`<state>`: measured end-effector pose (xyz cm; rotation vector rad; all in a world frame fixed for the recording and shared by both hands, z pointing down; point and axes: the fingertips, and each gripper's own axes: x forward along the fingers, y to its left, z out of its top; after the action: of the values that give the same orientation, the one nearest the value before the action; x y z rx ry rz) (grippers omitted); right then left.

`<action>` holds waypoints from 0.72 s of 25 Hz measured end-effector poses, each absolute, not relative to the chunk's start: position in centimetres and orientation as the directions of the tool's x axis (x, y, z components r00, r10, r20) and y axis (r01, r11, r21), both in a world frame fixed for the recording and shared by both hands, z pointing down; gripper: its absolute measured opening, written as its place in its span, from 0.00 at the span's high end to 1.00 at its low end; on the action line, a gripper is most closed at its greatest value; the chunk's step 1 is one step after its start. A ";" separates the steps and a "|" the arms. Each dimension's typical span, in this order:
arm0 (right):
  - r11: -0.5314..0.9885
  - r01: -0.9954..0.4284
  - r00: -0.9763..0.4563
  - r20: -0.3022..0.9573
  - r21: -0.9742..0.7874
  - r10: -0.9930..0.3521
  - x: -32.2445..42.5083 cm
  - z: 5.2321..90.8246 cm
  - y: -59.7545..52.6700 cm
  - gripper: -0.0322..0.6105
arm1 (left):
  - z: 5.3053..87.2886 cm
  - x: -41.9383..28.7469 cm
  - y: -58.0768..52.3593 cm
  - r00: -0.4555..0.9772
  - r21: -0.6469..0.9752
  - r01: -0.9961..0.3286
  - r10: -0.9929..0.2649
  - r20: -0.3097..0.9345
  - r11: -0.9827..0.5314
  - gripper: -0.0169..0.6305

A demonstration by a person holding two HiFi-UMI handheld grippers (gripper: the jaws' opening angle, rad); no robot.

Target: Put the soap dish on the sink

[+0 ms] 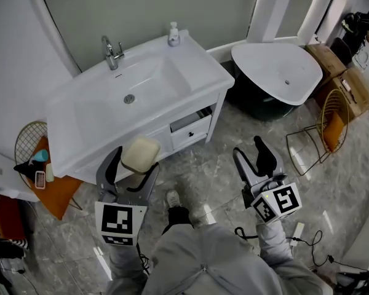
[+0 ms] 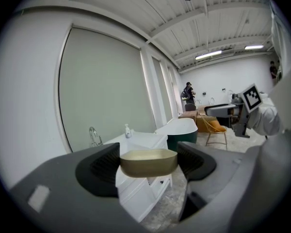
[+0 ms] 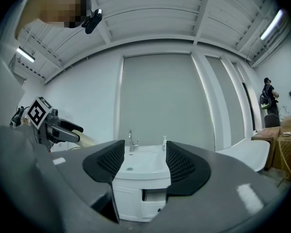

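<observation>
Our left hand-held gripper [image 1: 135, 160] squeezes the dish [image 1: 140, 153] and holds it flat. The sink [image 1: 194, 66] is just ahead of it. We should keep the dish flat, carry it forward over the rim, set it down softly, then let go. Our right hand-held gripper [image 1: 248, 147] is spread apart and holds nothing.

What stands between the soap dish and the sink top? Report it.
Nothing visible does. The left gripper holds the soap dish in front of the sink; the faucet and bottle stand at its back edge.
</observation>
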<state>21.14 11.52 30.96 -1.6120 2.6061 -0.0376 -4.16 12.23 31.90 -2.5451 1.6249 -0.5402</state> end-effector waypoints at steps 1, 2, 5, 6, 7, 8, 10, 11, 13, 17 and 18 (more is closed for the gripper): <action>0.443 -0.895 -0.440 -0.052 -0.060 -0.896 21.0 31.1 10.5 0.53 | 32.1 -4.2 11.1 0.384 -0.247 -0.862 -0.888 0.254 -0.443 0.33; 0.437 -0.897 -0.434 -0.052 -0.059 -0.899 20.9 31.2 9.4 0.53 | 32.2 -4.3 9.8 0.390 -0.247 -0.858 -0.885 0.255 -0.449 0.33; 0.416 -0.907 -0.414 -0.052 -0.061 -0.909 20.2 31.1 5.7 0.53 | 32.3 -4.8 5.6 0.410 -0.242 -0.849 -0.875 0.256 -0.469 0.33; 0.411 -0.909 -0.409 -0.050 -0.061 -0.911 19.8 31.0 4.4 0.53 | 32.1 -5.1 4.2 0.418 -0.239 -0.846 -0.872 0.256 -0.476 0.33; 0.407 -0.911 -0.405 -0.048 -0.061 -0.913 19.4 30.9 3.2 0.53 | 32.0 -5.4 2.8 0.425 -0.237 -0.843 -0.868 0.255 -0.482 0.33; 0.403 -0.913 -0.400 -0.048 -0.061 -0.915 19.1 30.8 2.0 0.53 | 31.8 -5.6 1.4 0.433 -0.236 -0.840 -0.865 0.254 -0.489 0.33; 0.390 -0.919 -0.388 -0.048 -0.062 -0.920 18.4 30.6 -0.3 0.53 | 31.6 -6.1 -1.2 0.447 -0.237 -0.831 -0.858 0.252 -0.503 0.33; 0.384 -0.921 -0.382 -0.048 -0.062 -0.923 18.1 30.5 -1.5 0.53 | 31.5 -6.3 -2.5 0.453 -0.237 -0.828 -0.855 0.251 -0.509 0.33; 0.376 -0.925 -0.373 -0.047 -0.063 -0.926 17.5 30.4 -3.7 0.53 | 31.3 -6.8 -5.0 0.464 -0.236 -0.822 -0.850 0.250 -0.518 0.33; 0.359 -0.931 -0.356 -0.048 -0.065 -0.933 16.4 30.4 -7.3 0.53 | 31.1 -7.7 -9.0 0.484 -0.238 -0.810 -0.840 0.245 -0.536 0.33; 0.353 -0.933 -0.350 -0.050 -0.064 -0.935 16.2 30.3 -8.0 0.53 | 31.0 -7.9 -9.9 0.488 -0.240 -0.807 -0.838 0.243 -0.540 0.33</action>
<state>16.15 -7.99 30.35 -1.7435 2.5191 -0.0373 -7.88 -9.88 31.02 -2.6283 1.4570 -0.5091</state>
